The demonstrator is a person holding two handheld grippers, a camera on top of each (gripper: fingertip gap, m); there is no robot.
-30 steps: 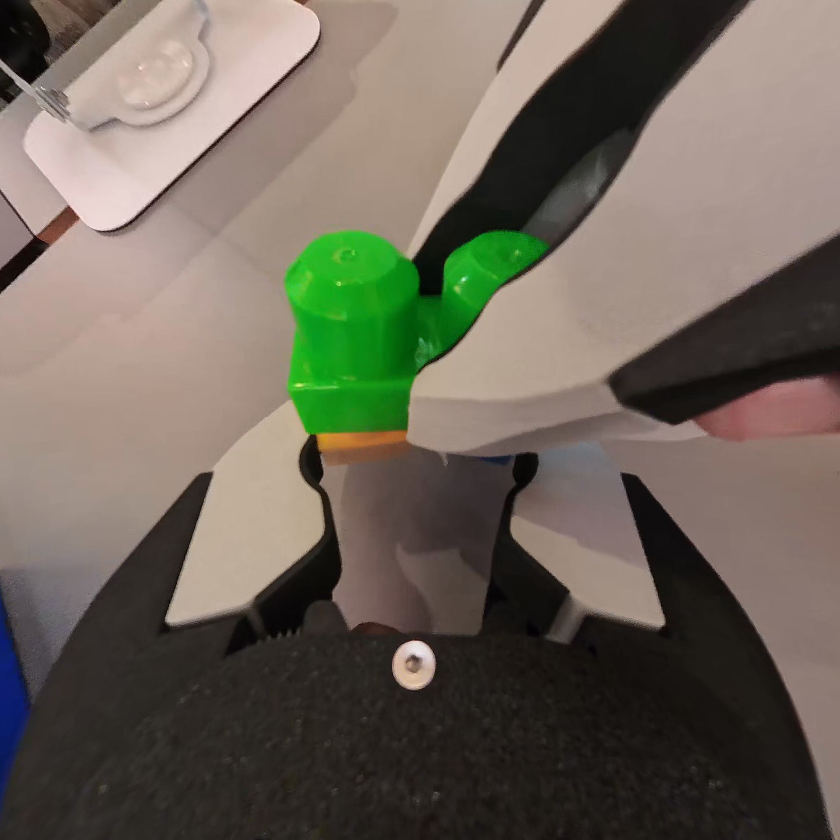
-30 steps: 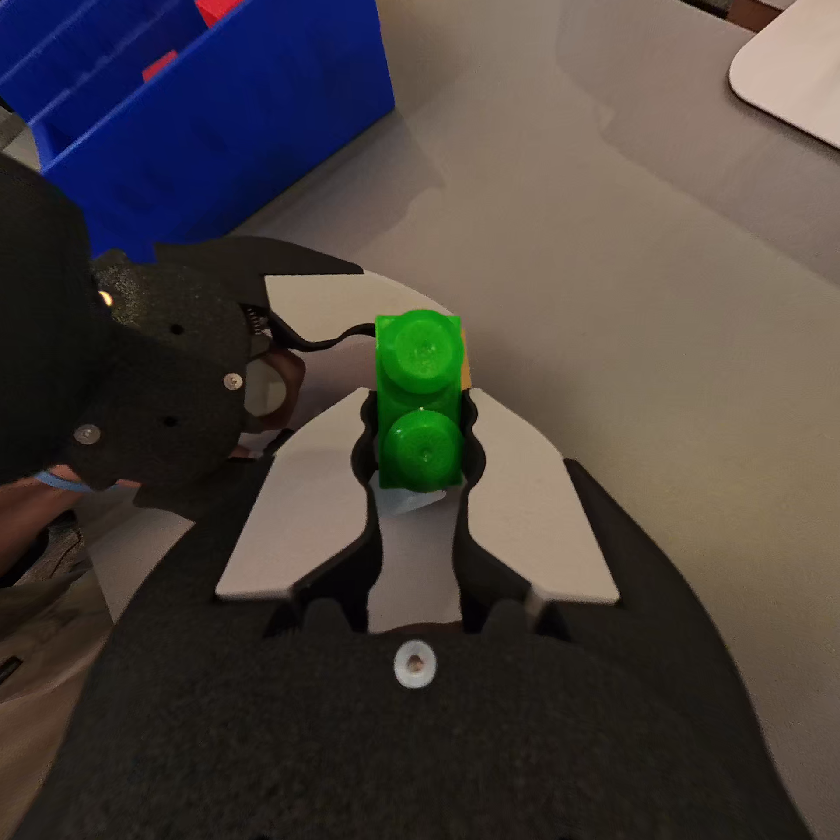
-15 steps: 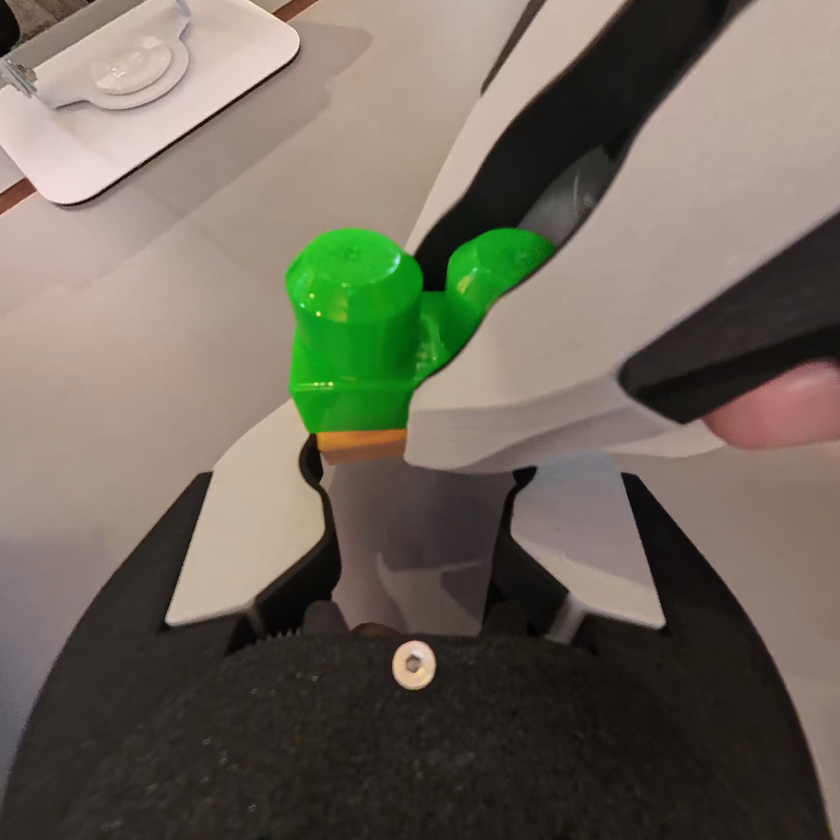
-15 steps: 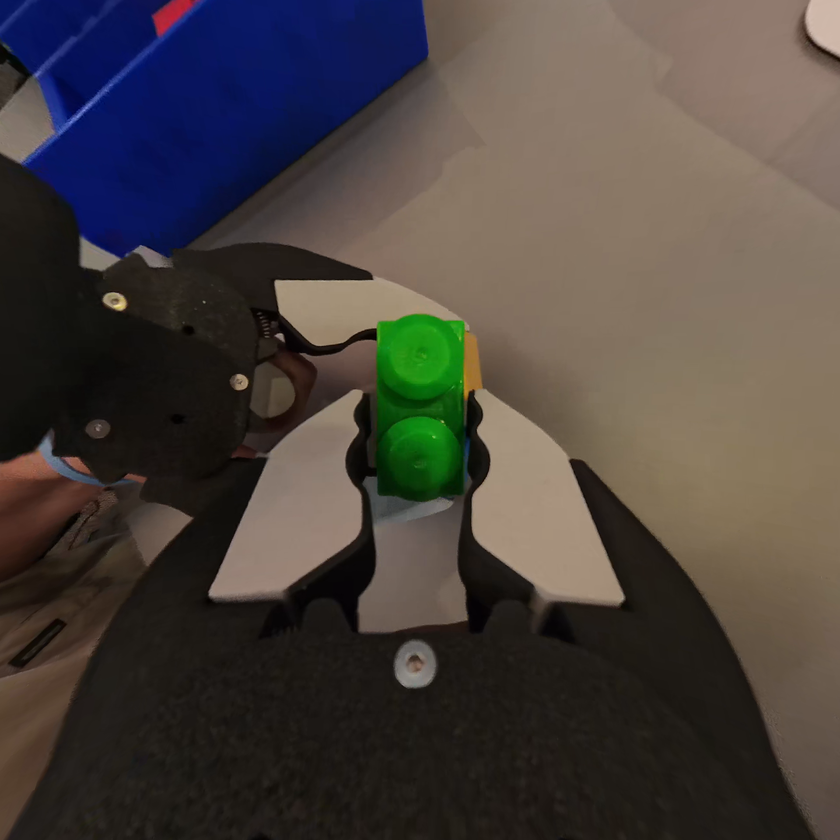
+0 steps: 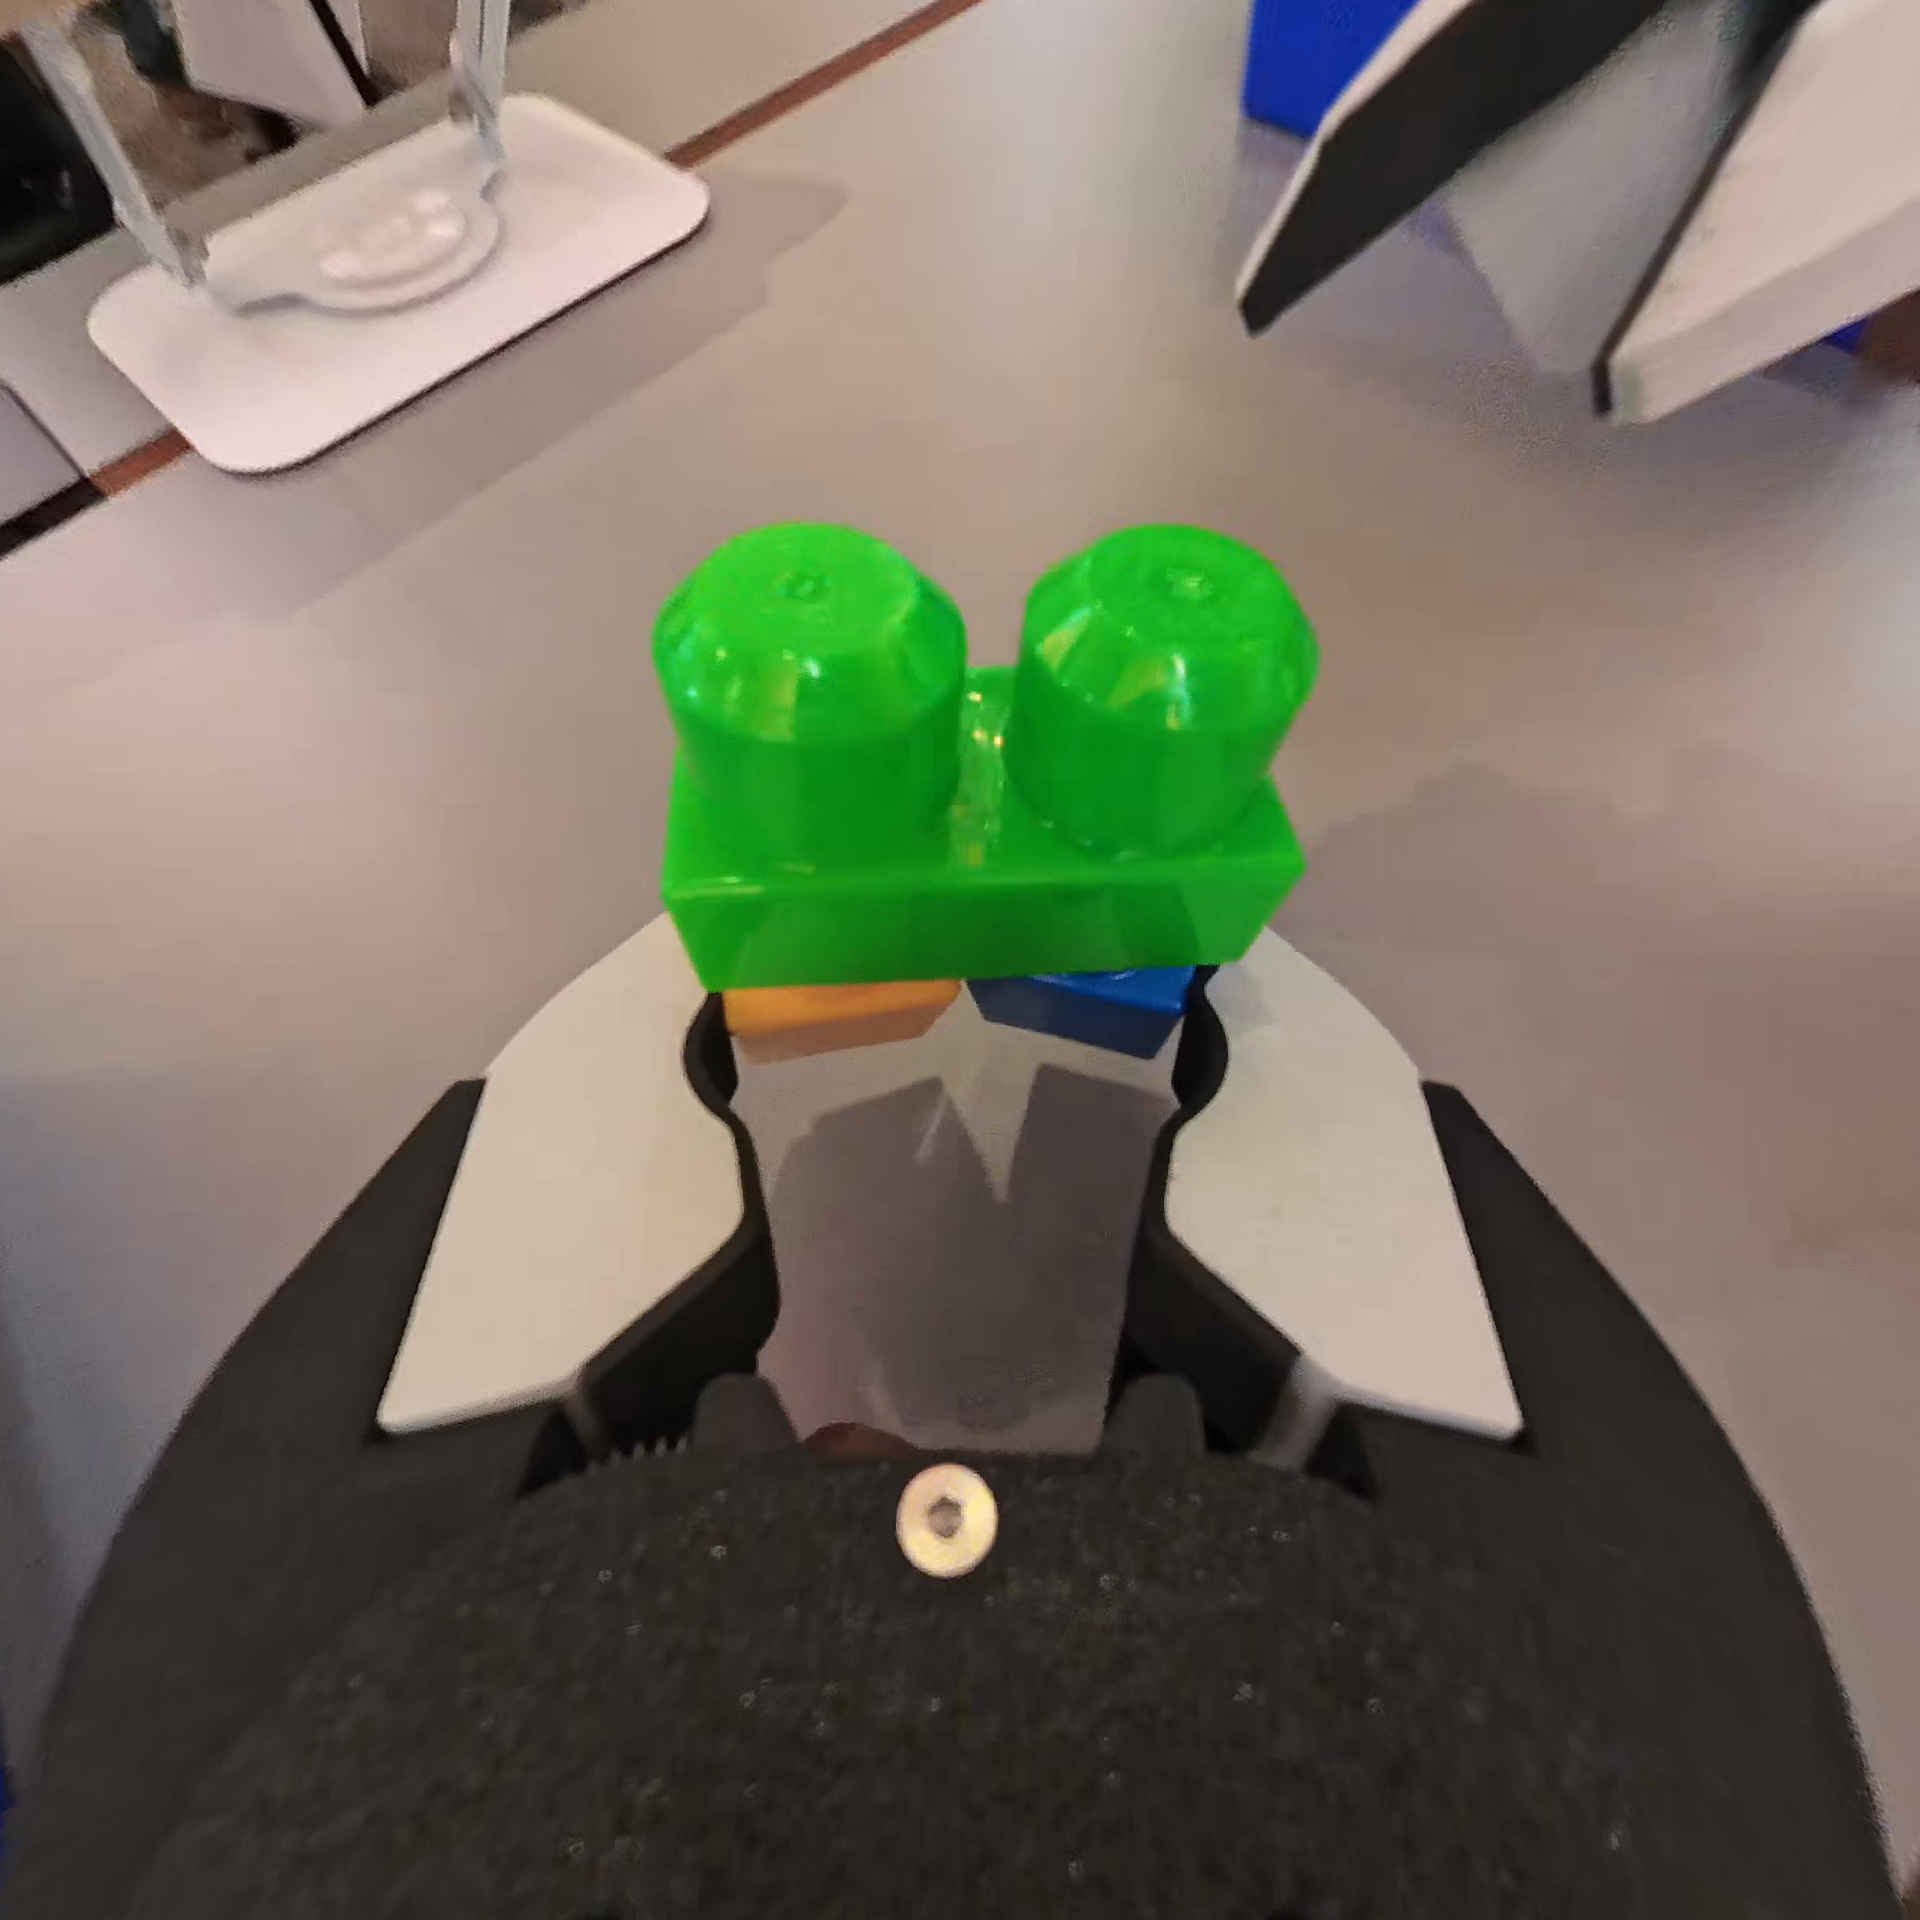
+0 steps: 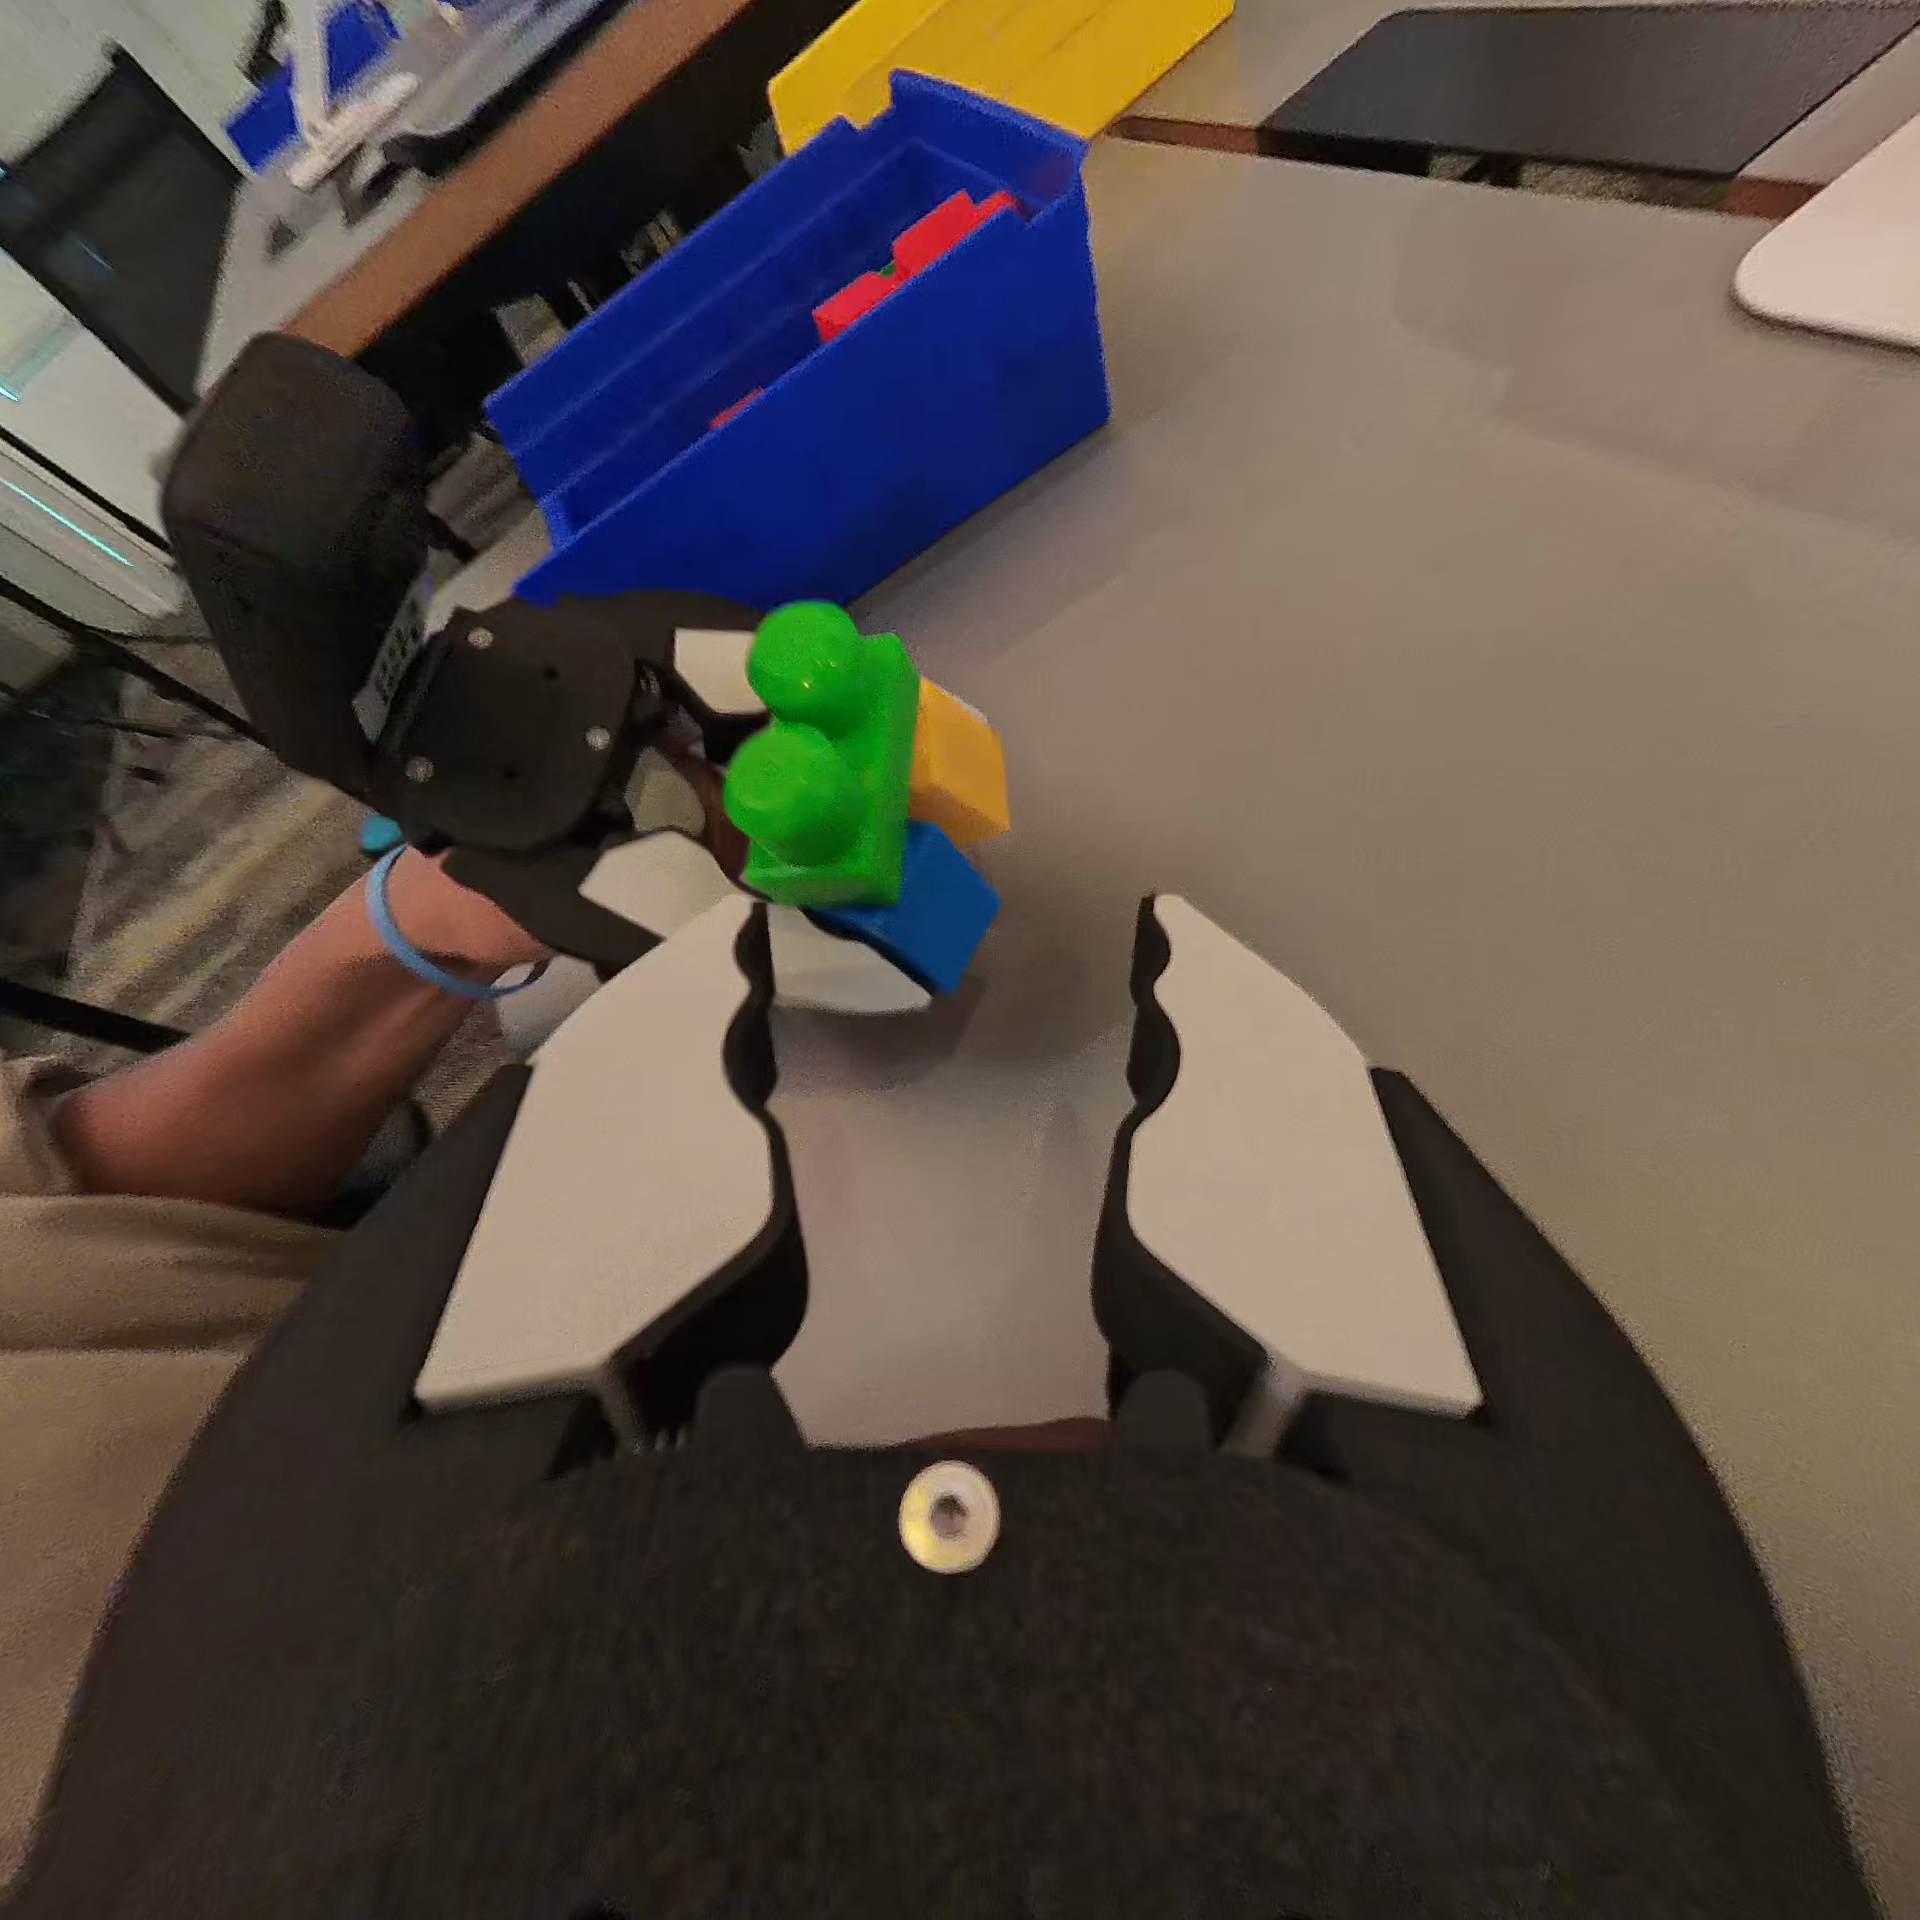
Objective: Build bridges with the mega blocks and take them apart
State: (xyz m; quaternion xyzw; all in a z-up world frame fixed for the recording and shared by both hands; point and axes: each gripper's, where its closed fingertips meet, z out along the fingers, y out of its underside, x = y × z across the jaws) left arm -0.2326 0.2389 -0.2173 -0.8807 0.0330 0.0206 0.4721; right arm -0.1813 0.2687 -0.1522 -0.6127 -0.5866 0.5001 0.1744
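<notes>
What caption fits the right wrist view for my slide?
Right claw open and empty; left claw holds the green-topped bridge near the blue bin.

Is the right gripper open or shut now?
Open. The right gripper has its fingers spread with only bare table between them, short of the green block.

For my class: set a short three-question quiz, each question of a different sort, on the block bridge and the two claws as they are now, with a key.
1. True or false: the right claw is shut on the green block.
2. Multiple choice: under the green block sit A) two red blocks; B) a yellow block and a blue block; C) nothing.
3. Short answer: which claw holds the bridge, and where is the blue bin with red blocks seen from the right wrist view?

Key: 1 false; 2 B; 3 the left claw; on the table behind the bridge.
</notes>
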